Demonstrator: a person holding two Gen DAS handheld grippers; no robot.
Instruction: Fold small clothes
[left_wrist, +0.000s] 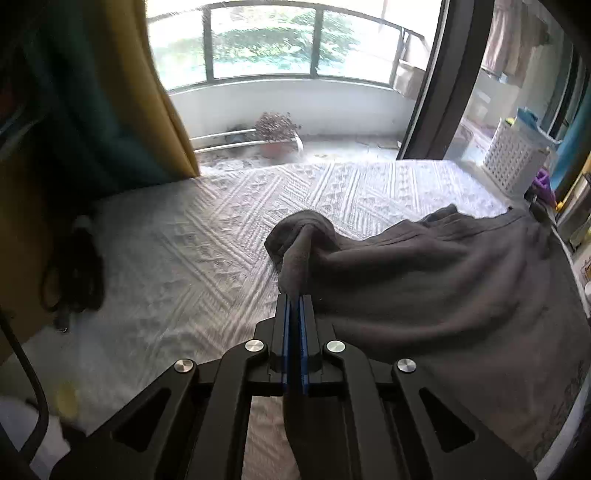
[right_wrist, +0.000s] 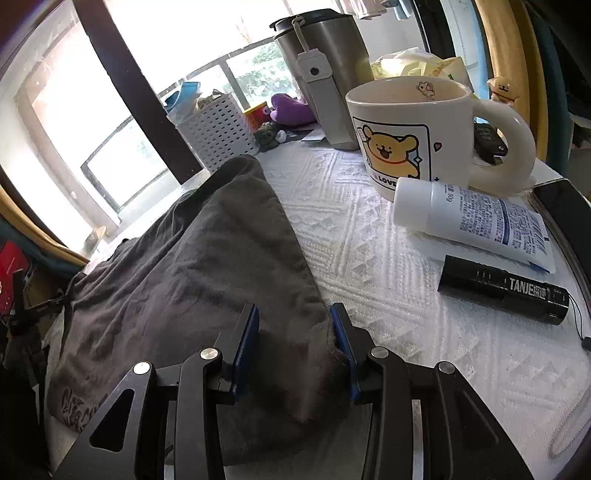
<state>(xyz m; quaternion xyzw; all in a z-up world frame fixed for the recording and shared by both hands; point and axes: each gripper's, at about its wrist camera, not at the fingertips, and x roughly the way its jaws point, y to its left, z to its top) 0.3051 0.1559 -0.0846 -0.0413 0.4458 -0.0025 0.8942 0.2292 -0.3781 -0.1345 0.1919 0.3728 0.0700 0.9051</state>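
A dark grey garment (left_wrist: 443, 280) lies on a white textured cloth (left_wrist: 207, 236) that covers the table. My left gripper (left_wrist: 294, 301) is shut on a fold of the garment's edge and holds it up off the cloth. In the right wrist view the same grey garment (right_wrist: 192, 266) lies spread to the left. My right gripper (right_wrist: 293, 314) is open, its blue pads on either side of a corner of the garment.
A white bear mug (right_wrist: 417, 136), a white tube (right_wrist: 476, 218), a black flashlight (right_wrist: 502, 290), a steel tumbler (right_wrist: 325, 48) and a phone (right_wrist: 565, 203) crowd the right side. A white perforated basket (right_wrist: 214, 129) stands at the back. Black cables (left_wrist: 77, 266) lie at the left.
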